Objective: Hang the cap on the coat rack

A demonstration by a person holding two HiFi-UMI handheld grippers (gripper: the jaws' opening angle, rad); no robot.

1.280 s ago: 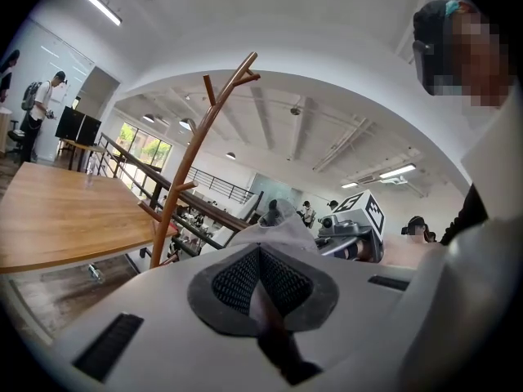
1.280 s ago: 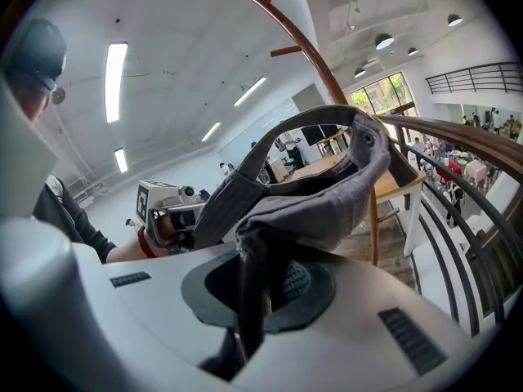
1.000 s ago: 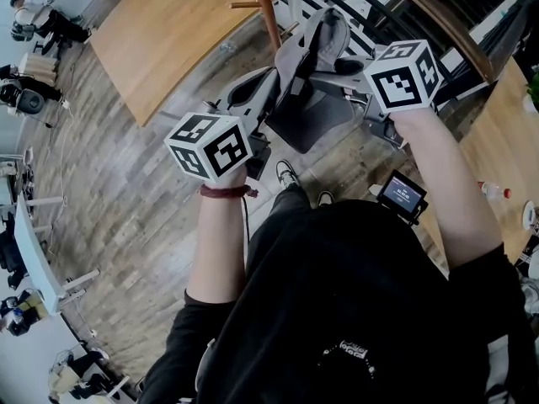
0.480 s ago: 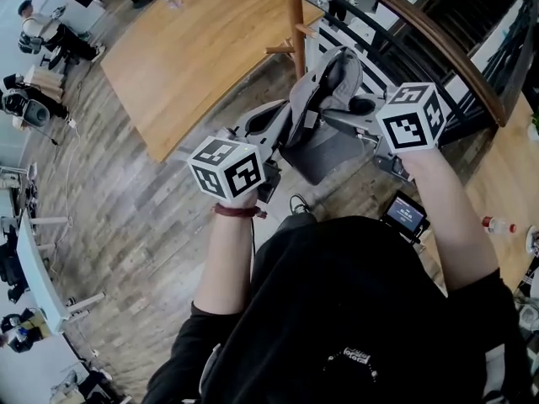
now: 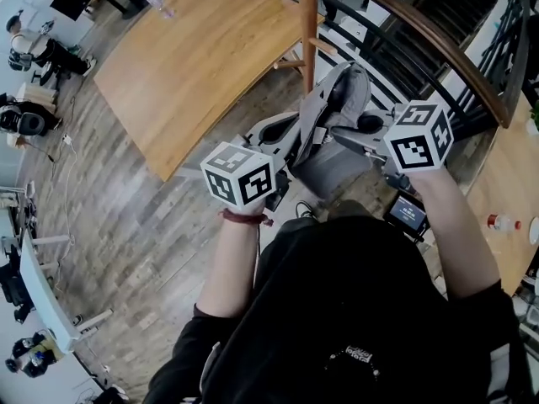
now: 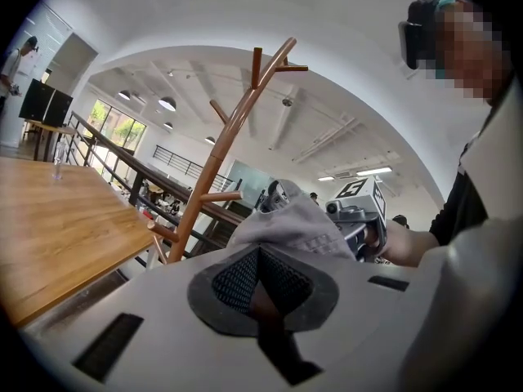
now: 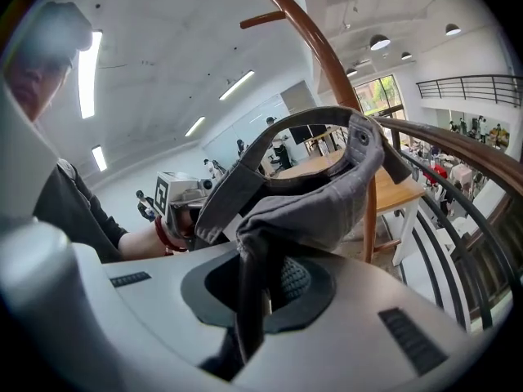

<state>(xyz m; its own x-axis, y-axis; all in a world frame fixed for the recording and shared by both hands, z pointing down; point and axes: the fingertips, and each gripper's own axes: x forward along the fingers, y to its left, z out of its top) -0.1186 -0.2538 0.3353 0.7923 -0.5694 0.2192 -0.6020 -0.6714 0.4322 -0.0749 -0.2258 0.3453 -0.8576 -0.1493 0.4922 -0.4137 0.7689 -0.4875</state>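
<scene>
The left tool [image 6: 260, 260] and right tool [image 7: 263, 278] each pinch the cap [image 5: 333, 112], which hangs in the air between them, just beside the rack [image 5: 308, 15]. Best stretch its opening, raise it over a peg [image 5: 292, 62], lower until it catches, then let go.

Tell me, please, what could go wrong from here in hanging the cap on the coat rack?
1. The left gripper and right gripper each pinch only an edge of the soft cap; it may slip out while being raised.
2. The coat rack has short pegs, so the sagging cap could miss one or snag on a lower one.
3. The railing stands close behind the rack; a gripper might knock it.
</scene>
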